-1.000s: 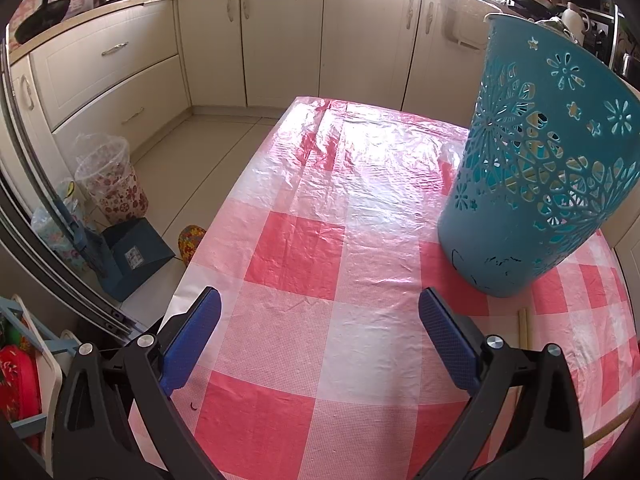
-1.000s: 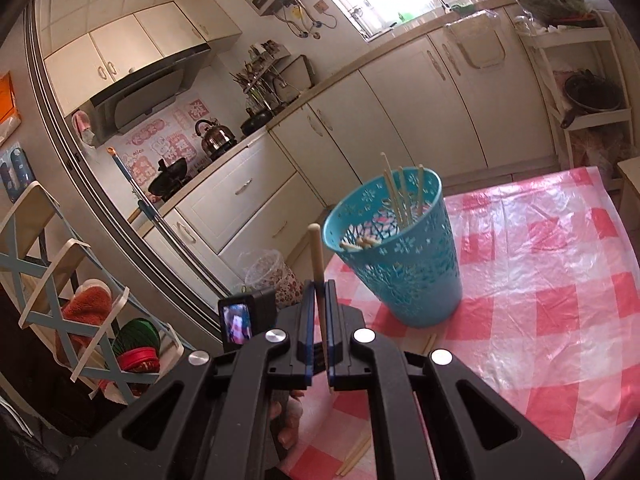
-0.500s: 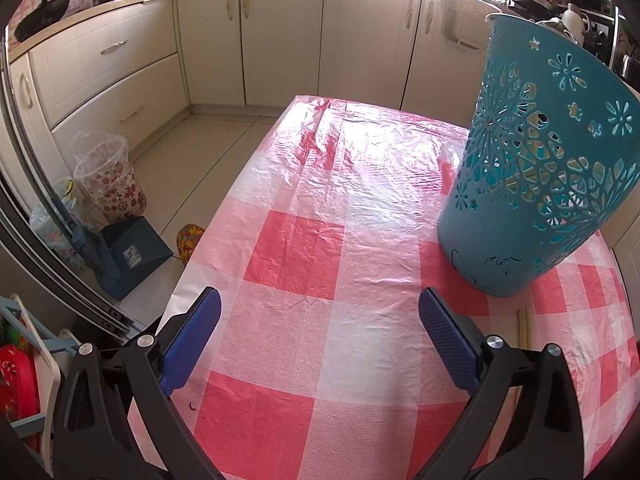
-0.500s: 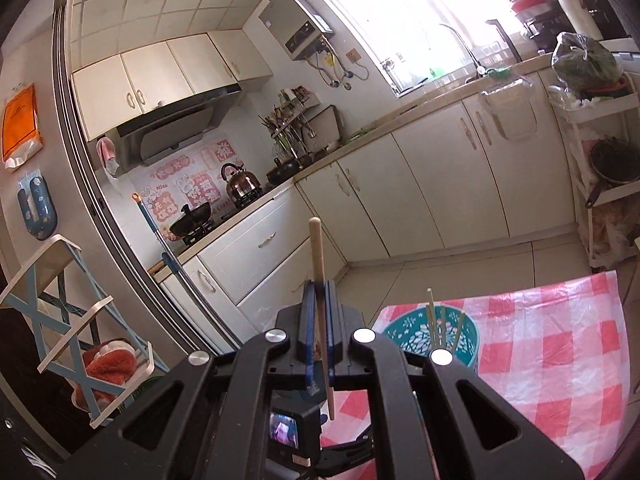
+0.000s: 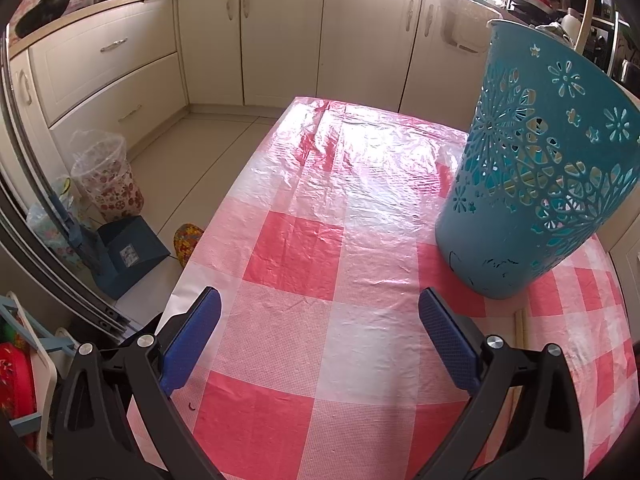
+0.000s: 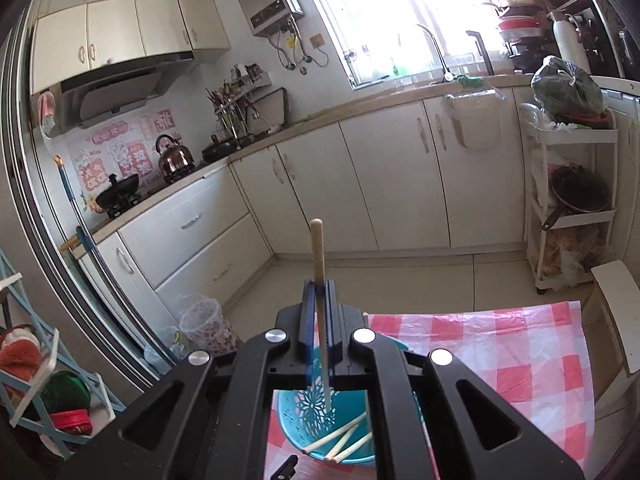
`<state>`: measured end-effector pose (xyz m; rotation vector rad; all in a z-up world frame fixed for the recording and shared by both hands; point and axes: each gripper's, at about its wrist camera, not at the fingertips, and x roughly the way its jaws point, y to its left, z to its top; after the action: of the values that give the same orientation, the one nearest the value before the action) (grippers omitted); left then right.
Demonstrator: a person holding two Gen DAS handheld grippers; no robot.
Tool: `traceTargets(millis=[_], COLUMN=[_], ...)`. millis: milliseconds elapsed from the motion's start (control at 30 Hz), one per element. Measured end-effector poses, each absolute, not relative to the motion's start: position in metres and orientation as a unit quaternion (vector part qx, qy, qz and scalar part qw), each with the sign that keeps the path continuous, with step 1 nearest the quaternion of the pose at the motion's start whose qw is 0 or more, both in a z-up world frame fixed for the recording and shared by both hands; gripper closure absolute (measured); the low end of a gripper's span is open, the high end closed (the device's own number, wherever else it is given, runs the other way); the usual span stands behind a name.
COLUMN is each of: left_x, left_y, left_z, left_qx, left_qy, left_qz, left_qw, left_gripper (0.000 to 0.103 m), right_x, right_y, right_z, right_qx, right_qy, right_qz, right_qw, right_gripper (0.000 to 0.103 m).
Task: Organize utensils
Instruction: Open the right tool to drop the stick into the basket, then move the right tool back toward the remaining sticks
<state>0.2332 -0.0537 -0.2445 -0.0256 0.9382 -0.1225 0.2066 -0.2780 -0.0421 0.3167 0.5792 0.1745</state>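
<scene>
A teal perforated basket stands on the red-checked tablecloth, right of my left gripper, which is open and empty, low over the cloth. My right gripper is shut on a pale wooden chopstick, held upright directly above the basket. The chopstick's lower end points down into the basket, where several chopsticks lie. In the left wrist view a chopstick shows above the basket rim, and another lies on the cloth by the basket's base.
Cream kitchen cabinets stand beyond the table's far edge. A floral waste bin and a blue dustpan are on the floor to the left. A white shelf trolley stands at the right.
My right gripper has risen and moved over the basket, tilting so the chopstick points down into it. The left gripper has stayed still.
</scene>
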Motion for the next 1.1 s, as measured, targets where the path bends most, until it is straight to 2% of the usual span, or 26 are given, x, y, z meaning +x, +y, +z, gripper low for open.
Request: traceTargets(millis=[200,367,433,500,633,800,1100], left_x=[0.233,0.234,0.235,0.235,0.235,0.235,0.235], left_y=[-0.054,-0.055,-0.056,-0.055,-0.055,-0.055,-0.054], left_z=[-0.244,-0.244,-0.244,-0.244,-0.244,-0.244,-0.245], left_qx=[-0.013,-0.011,-0.011,-0.012,-0.011,-0.012,-0.012], left_qy=[0.452,0.453,0.453,0.453,0.453,0.453,0.453], left_qz=[-0.060,-0.059,-0.059,-0.059,-0.059,-0.059,-0.059], left_qw=[0.890,0.890,0.889,0.890,0.889,0.890,0.889], left_gripper=[0.008,0.008,0.008,0.008,0.008,0.008,0.008], right_x=[0.216,0.219,0.217,0.211,0.185,0.138,0.090], right_y=[-0.274,-0.268,-0.267,-0.267,-0.260,-0.246,-0.230], right_z=[-0.075,-0.079,-0.077,-0.070,-0.050,-0.044,-0.146], right_qx=[0.150,0.144,0.145,0.146,0.136,0.115,0.110], right_qy=[0.325,0.344,0.342,0.331,0.303,0.291,0.424], right_qz=[0.078,0.080,0.078,0.074,0.076,0.073,0.039], right_qw=[0.931,0.924,0.925,0.929,0.940,0.947,0.898], right_gripper=[0.097,0.097,0.090,0.077,0.075,0.058,0.057])
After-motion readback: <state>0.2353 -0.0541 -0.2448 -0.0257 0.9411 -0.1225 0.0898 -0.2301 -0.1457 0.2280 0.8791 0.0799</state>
